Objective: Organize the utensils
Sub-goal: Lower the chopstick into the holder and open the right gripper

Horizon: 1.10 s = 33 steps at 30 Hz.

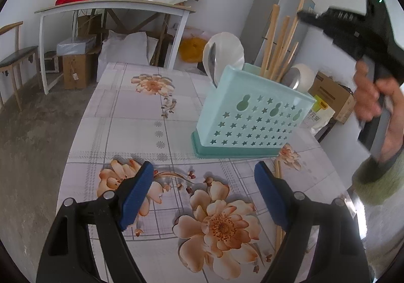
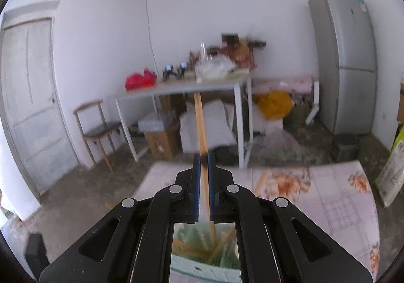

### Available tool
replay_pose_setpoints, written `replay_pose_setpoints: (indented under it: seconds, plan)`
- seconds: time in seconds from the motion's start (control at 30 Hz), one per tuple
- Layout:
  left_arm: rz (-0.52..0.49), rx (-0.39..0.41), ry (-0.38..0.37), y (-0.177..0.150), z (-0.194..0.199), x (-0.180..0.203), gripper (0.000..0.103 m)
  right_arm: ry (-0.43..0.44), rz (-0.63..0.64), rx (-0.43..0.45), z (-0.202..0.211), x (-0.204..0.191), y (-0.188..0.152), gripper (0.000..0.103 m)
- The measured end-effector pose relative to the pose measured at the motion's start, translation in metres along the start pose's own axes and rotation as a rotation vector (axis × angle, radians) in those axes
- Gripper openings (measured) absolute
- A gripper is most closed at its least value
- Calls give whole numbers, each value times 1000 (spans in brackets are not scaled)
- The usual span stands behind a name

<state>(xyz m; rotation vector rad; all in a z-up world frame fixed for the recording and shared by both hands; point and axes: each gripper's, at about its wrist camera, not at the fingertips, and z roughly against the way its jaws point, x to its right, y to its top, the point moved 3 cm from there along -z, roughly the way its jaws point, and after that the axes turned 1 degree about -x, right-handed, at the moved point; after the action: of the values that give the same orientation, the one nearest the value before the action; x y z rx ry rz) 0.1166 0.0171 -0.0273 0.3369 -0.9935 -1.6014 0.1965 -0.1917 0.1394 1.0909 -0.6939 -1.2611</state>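
Jaws of our right gripper [image 2: 204,156] clamp a chopstick [image 2: 200,126] above the holder [image 1: 252,111] on the worktop [image 1: 121,111]; our left gripper [image 1: 202,174] stands apart, empty. Risk — the thin stick pivots, missing its compartment — another chopstick [image 1: 278,174] lies loose.

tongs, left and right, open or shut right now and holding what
Left tongs: open, holding nothing, above the tablecloth.
Right tongs: shut on a wooden chopstick.

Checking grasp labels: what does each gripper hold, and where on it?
Right gripper pinches a wooden chopstick partway along its length. Left gripper is open, holding nothing.
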Motion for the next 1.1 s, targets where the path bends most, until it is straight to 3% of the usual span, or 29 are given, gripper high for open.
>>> replay_pose_setpoints:
  seconds: [0.1,0.17,0.37,0.57,0.7,0.93,1.1]
  plan:
    - [-3,-8,2,-1,-2,0,80,-23,16,-64,-10,2,-12,8]
    - [-6,-10,3,-1,-3,1,80,-42,11,-72,-7,6,-13,22]
    - [-16,-14,1,-1,-4,6,80,-53,-44,21,46,23,-5,41]
    - [-49,-46,-8,-6,-11,18,80,-52,-100,66,98,37,-24,44]
    - [-100,-78,-19,-11,-18,34,82,-67,-163,-28,106,47,-72,44]
    - [-243,-161,-27,-34,-37,67,84,-74,-359,-366,69,49,-188,45]
    - [-362,-206,-7,-52,-49,86,84,-65,-408,-425,66,44,-214,45]
